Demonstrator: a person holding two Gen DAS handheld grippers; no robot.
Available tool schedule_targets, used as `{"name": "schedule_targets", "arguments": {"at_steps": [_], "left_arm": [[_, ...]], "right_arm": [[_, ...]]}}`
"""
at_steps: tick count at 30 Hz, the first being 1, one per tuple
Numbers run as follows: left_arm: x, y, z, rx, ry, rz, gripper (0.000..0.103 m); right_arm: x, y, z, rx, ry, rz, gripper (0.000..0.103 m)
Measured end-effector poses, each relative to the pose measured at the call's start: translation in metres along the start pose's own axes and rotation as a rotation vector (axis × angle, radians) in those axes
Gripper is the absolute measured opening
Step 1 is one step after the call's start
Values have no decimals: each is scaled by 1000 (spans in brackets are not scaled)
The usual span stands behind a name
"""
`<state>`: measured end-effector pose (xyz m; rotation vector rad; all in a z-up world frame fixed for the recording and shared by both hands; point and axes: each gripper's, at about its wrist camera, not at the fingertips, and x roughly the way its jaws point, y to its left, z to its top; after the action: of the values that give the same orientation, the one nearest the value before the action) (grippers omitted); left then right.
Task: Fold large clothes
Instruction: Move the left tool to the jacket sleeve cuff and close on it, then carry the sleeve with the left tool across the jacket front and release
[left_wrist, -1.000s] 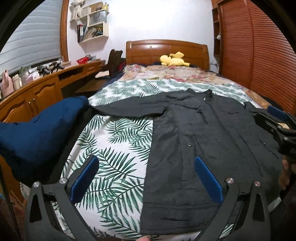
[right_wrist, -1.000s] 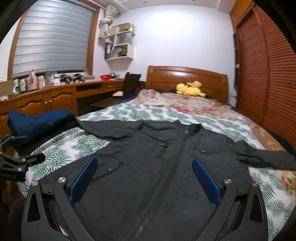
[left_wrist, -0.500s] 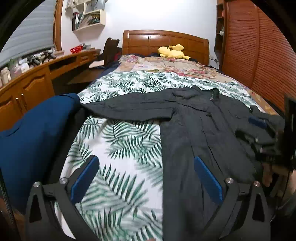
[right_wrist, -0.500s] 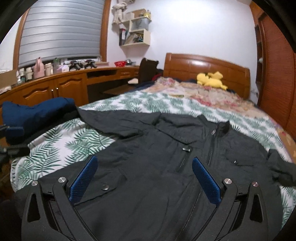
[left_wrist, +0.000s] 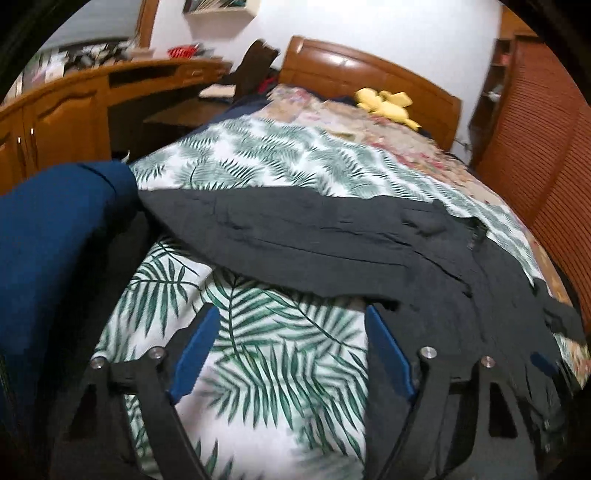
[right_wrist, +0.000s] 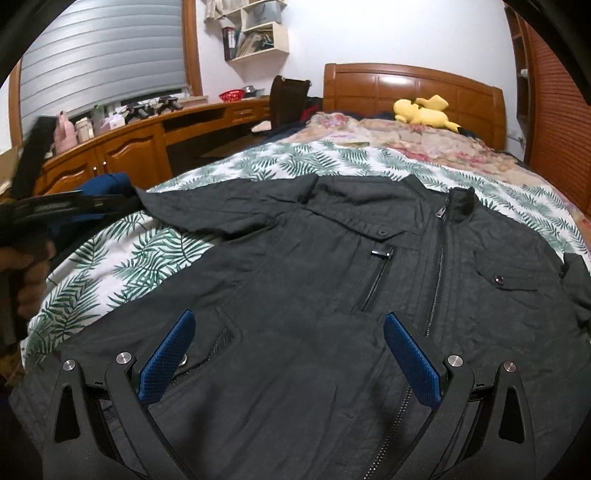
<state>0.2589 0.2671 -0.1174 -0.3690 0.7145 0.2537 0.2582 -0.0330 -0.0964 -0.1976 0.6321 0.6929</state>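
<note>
A large black zip jacket (right_wrist: 314, 266) lies face up and spread flat on the leaf-print bed cover (left_wrist: 277, 369). Its left sleeve (left_wrist: 295, 240) stretches out sideways toward a blue garment. My left gripper (left_wrist: 291, 332) hovers over the bed cover just below that sleeve, near the armpit. Its jaws are closing with only the bed cover showing between them, and the right fingertip (left_wrist: 373, 317) is at the jacket's edge. My right gripper (right_wrist: 291, 332) stands open low over the jacket's lower front, beside the zip, holding nothing. In the right wrist view the left gripper (right_wrist: 74, 206) shows at the far left in a hand.
A dark blue garment (left_wrist: 55, 240) is heaped at the bed's left edge. A yellow plush toy (right_wrist: 424, 110) lies by the wooden headboard (right_wrist: 406, 88). A wooden desk (right_wrist: 129, 147) runs along the left wall; louvred wardrobe doors (left_wrist: 546, 166) stand on the right.
The left gripper has swung left from the jacket's body to the sleeve and its jaws have narrowed. The right gripper has come lower and closer to the jacket's front.
</note>
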Motion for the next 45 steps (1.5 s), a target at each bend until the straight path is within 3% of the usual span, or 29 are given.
{"name": "schedule_targets", "arguments": {"at_steps": [9,15,18,20,22,23,26,35,40,45], "left_arm": [[67,24,9,-179,93,7,73],[86,34,14,-267,101,12,70],[90,34,18,-274,94,28,43],[93,33,22,-264,97,30,19],[94,28,25,-248,98,29,3],[93,25,27,-230,94,36,0],[81,5,35,-143,61,77,0],[14,-92,58,88,-22,-1,0],[-18,-151,41,208,-7,-76,0],[-26,-166,18,264,61,-82,4]], "right_arm": [[5,1,-5,-5,19,-2,103],[6,2,-6,-7,22,-4,103],[7,3,-6,-6,25,-3,103],[7,2,-7,-2,27,-1,103],[6,4,-7,-1,28,-1,103],[6,4,-7,-1,28,-2,103],[5,4,-7,-2,21,-3,103],[-20,-4,7,-35,21,-40,103],[-46,-23,19,-15,-23,-56,103],[-59,-32,25,-4,-50,-64,103]]}}
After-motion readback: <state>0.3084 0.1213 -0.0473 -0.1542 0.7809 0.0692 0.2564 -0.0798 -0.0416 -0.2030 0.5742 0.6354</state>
